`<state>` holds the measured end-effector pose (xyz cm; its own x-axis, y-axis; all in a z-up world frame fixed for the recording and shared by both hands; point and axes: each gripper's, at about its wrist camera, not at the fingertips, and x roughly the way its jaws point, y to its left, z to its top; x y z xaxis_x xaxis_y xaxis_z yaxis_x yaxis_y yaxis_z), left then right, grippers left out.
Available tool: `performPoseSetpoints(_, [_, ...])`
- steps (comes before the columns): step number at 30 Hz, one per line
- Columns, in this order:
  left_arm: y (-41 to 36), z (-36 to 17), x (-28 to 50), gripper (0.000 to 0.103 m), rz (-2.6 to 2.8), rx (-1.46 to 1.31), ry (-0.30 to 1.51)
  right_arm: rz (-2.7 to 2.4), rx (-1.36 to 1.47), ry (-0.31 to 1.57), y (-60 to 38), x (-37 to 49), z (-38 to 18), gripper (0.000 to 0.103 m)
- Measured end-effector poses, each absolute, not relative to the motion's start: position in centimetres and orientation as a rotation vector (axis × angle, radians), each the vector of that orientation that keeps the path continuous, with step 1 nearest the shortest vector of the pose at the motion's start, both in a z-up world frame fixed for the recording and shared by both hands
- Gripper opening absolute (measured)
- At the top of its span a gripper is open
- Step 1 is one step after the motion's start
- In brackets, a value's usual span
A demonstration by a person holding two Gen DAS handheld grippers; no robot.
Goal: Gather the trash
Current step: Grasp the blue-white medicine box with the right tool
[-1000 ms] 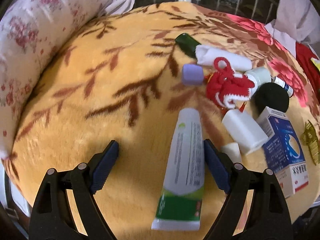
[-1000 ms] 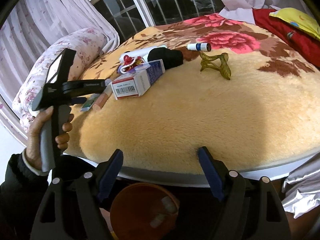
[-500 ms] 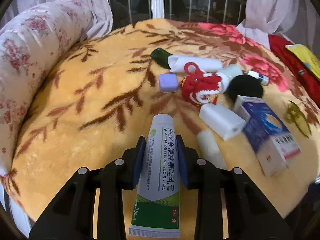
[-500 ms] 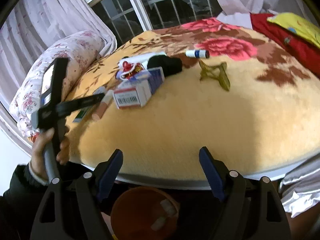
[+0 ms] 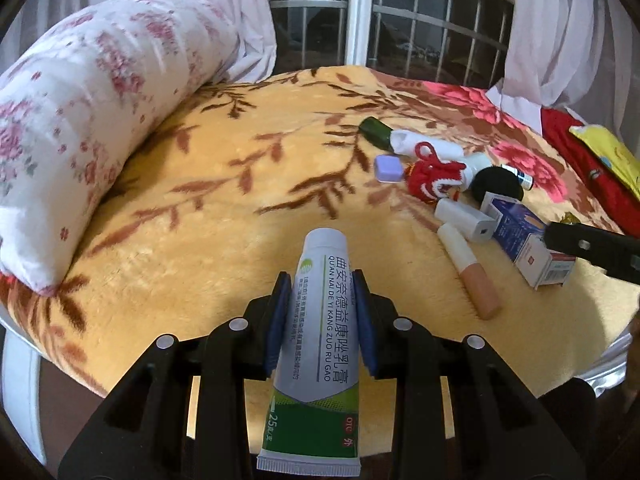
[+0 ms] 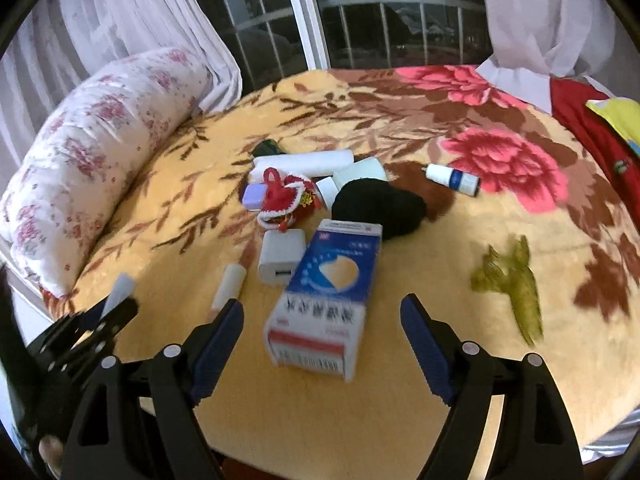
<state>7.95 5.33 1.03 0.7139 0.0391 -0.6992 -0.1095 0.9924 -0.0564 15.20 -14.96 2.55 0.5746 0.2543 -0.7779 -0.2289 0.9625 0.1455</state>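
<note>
My left gripper [image 5: 321,300] is shut on a white and green ointment tube [image 5: 318,344] and holds it lifted above the bed's near edge. In the right wrist view the left gripper [image 6: 100,320] shows at lower left with the tube's tip [image 6: 120,290] sticking out. My right gripper [image 6: 322,326] is open over the bed's front edge, with a blue and white medicine box [image 6: 332,280] lying between its fingers. The box [image 5: 524,240] also shows in the left wrist view at right.
On the floral blanket [image 6: 400,120] lie a white charger [image 6: 280,256], a small pink-white tube [image 6: 228,286], a red knitted ornament [image 6: 284,196], a black pouch [image 6: 376,208], a white roll [image 6: 304,162], a dropper bottle [image 6: 452,178] and an olive hair clip [image 6: 512,280]. A floral bolster [image 5: 80,120] lies at left.
My left gripper closed on the ointment tube and lifted it off the blanket. My right gripper moved up from below the bed edge to over the medicine box.
</note>
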Motion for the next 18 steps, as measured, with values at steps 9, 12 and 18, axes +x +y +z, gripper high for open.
performPoseSetpoints(9, [6.7,0.4,7.5,0.030,0.052,-0.145,0.767,0.169,-0.068,1.030,-13.3,18.4,-0.5,0.059])
performPoseSetpoints(12, [6.8,0.1,7.5,0.030,0.050,-0.154,0.770,0.129,-0.090,1.043,-13.0,19.3,-1.5,0.054])
performPoseSetpoints(18, [6.7,-0.4,7.8,0.030,0.045,-0.155,0.779,0.106,-0.102,1.022,-12.9,20.8,-2.3,0.051])
